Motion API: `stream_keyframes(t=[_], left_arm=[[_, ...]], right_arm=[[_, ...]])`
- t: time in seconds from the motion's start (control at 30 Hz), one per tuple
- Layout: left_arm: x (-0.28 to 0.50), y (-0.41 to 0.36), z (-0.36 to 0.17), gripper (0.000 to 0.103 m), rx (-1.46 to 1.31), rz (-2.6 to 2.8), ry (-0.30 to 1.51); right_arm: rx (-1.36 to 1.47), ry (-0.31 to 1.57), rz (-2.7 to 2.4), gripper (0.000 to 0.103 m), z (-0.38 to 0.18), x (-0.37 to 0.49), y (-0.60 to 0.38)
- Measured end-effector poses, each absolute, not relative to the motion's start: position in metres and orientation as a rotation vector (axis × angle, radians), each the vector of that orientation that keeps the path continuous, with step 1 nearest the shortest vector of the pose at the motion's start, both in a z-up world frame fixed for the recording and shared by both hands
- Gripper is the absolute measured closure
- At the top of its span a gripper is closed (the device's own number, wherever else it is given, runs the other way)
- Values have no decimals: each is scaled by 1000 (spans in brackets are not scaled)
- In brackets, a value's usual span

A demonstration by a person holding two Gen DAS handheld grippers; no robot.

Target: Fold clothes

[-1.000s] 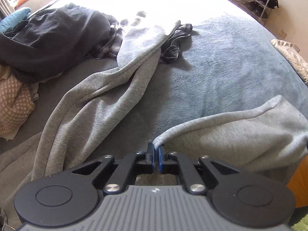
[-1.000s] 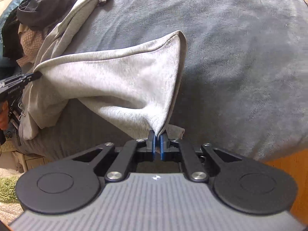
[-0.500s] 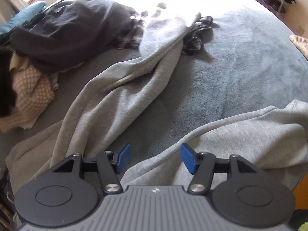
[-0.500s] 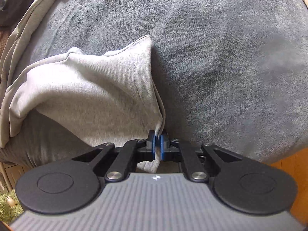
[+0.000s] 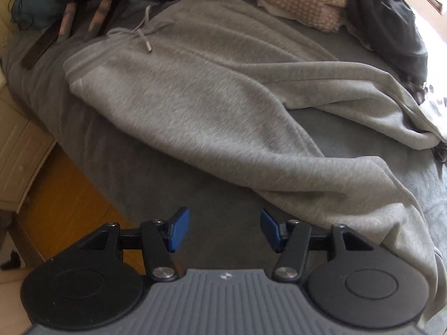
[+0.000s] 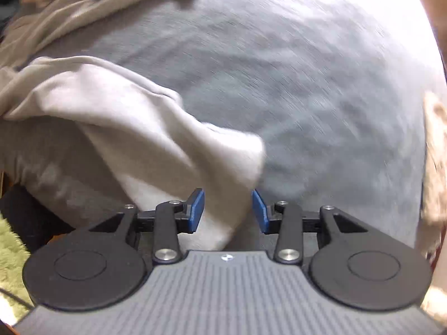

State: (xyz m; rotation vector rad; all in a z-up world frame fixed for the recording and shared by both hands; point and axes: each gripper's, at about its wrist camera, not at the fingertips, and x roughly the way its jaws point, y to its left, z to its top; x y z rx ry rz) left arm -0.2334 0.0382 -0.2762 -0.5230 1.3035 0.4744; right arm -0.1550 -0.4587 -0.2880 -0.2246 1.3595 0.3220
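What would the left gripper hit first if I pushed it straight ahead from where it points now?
Probably the blue-grey bed cover, which fills the gap ahead of the open left gripper. Just beyond lies the grey sweatpants leg. Depth is unclear, so the gripper might skim over the cover and reach the pants.

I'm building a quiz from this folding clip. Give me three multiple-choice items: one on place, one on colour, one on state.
1. Where do the grey sweatpants lie?
A) on the bed blanket
B) on the floor
C) on a chair

2. What colour are the gripper pads?
A) red
B) blue
C) green

3. How does the left gripper stand?
A) shut on cloth
B) shut, holding nothing
C) open

Answers: 1 A, the pants are spread across the blanket. 2 B, both pads show blue. 3 C, its pads stand apart over bare blanket.
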Motion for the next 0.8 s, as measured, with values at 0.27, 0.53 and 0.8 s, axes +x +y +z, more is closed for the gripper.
stream_keyframes(t=[0.27, 0.53, 0.8], left_arm=[[-208, 19, -313, 52, -582, 405, 1301], [-157, 20, -331, 57, -477, 296, 1369], [-155, 30, -304, 56, -489, 220, 1381]], right_arm=[[-784, 943, 1142, 58, -298, -173, -240], [-925, 1092, 1158, 84, -366, -139, -161], [-564, 1245, 874, 103, -374, -37, -169]])
